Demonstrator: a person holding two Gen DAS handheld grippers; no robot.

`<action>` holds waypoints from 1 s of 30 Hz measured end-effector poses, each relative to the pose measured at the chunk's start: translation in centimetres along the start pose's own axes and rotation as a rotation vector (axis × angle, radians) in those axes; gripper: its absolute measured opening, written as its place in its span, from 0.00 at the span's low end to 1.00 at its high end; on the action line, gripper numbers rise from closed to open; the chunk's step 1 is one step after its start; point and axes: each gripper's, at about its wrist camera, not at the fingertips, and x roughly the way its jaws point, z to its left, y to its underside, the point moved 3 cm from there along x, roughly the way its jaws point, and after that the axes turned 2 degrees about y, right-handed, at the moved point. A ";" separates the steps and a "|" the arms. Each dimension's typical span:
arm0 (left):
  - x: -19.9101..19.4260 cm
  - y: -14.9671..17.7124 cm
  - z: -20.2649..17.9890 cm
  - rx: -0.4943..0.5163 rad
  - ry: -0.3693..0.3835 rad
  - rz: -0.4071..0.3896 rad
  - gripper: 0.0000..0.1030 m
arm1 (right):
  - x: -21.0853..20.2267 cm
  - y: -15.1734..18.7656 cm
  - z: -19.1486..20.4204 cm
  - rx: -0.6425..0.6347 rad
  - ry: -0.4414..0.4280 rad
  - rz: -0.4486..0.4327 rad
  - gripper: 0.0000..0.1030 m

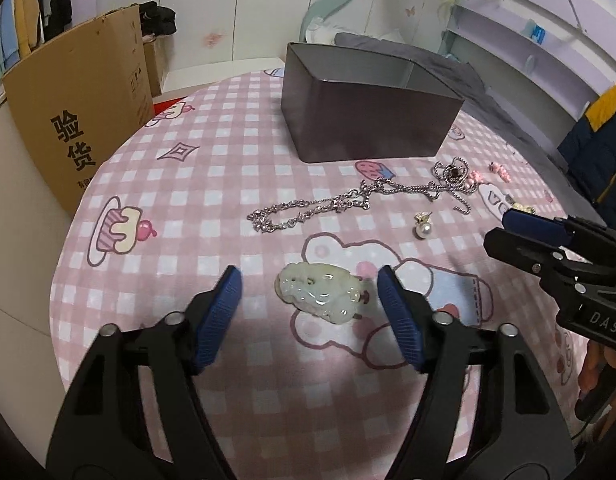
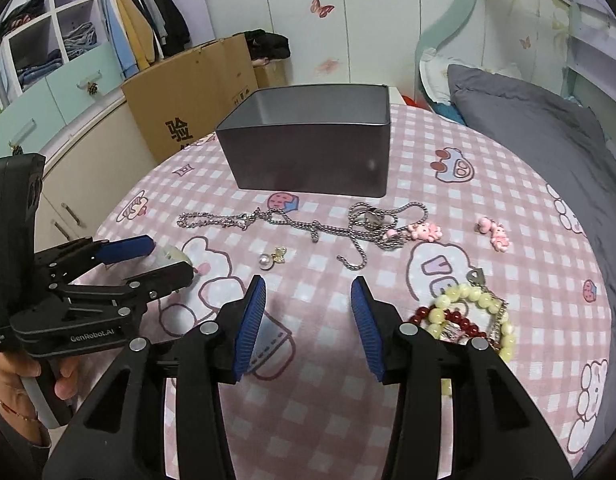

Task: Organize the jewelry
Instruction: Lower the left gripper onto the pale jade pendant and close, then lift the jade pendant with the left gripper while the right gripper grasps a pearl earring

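Observation:
A pale green jade pendant (image 1: 322,293) lies on the pink checked tablecloth between the open fingers of my left gripper (image 1: 310,292), untouched. A dark open box (image 1: 368,120) stands behind; it also shows in the right wrist view (image 2: 312,156). Silver chains (image 1: 308,210) (image 2: 308,222), a pearl earring (image 1: 422,229) (image 2: 267,261), pink charms (image 2: 424,231) and a beaded bracelet pile (image 2: 468,316) lie on the cloth. My right gripper (image 2: 308,304) is open and empty above bare cloth, left of the bracelets. The left gripper also shows at the left of the right wrist view (image 2: 163,258).
A cardboard box (image 1: 79,108) stands left of the round table (image 1: 147,240). A grey pillow and bedding (image 2: 548,128) lie to the right. A wardrobe with hanging clothes (image 2: 139,28) is behind.

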 end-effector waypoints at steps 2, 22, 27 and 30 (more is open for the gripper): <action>0.1 0.0 -0.1 0.022 -0.012 0.003 0.48 | 0.3 -0.1 0.2 -0.003 0.002 0.004 0.41; -1.1 -0.4 0.8 0.000 0.019 -0.021 0.42 | 4.1 -1.2 2.8 -0.085 0.032 0.047 0.41; -0.9 -0.7 0.5 0.007 0.020 -0.020 0.42 | 4.6 -1.3 3.1 -0.127 0.057 0.052 0.19; -0.8 -0.9 0.4 0.008 0.020 -0.019 0.42 | 4.7 -1.4 3.2 -0.147 0.069 0.054 0.09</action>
